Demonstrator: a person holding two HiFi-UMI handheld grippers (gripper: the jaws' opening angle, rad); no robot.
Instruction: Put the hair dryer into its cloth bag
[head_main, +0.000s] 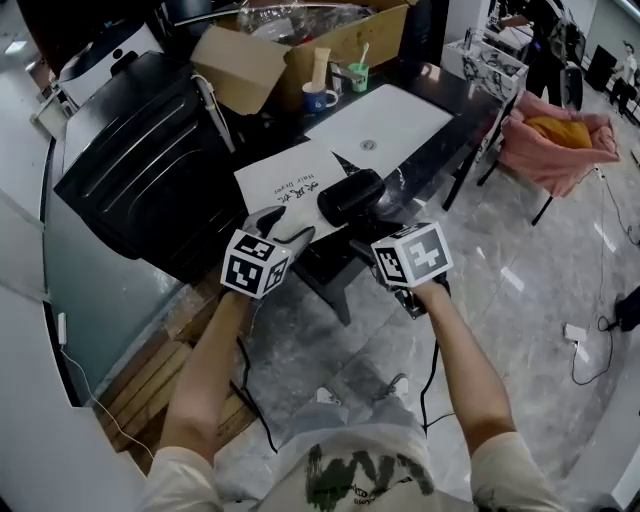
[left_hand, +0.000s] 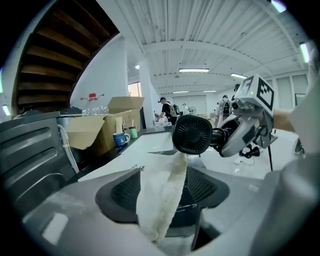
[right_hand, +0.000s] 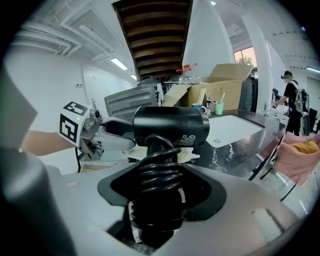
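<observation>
The left gripper (left_hand: 161, 220) is clamped on a pinched fold of the white cloth bag (left_hand: 167, 180), a grip that only its own view makes plain. The right gripper (right_hand: 154, 210) holds the black hair dryer (right_hand: 170, 125) by its cord-wrapped handle. Only the head view shows the rest of the bag lying flat on the dark table (head_main: 450, 100), with the dryer over the bag's near right corner.
</observation>
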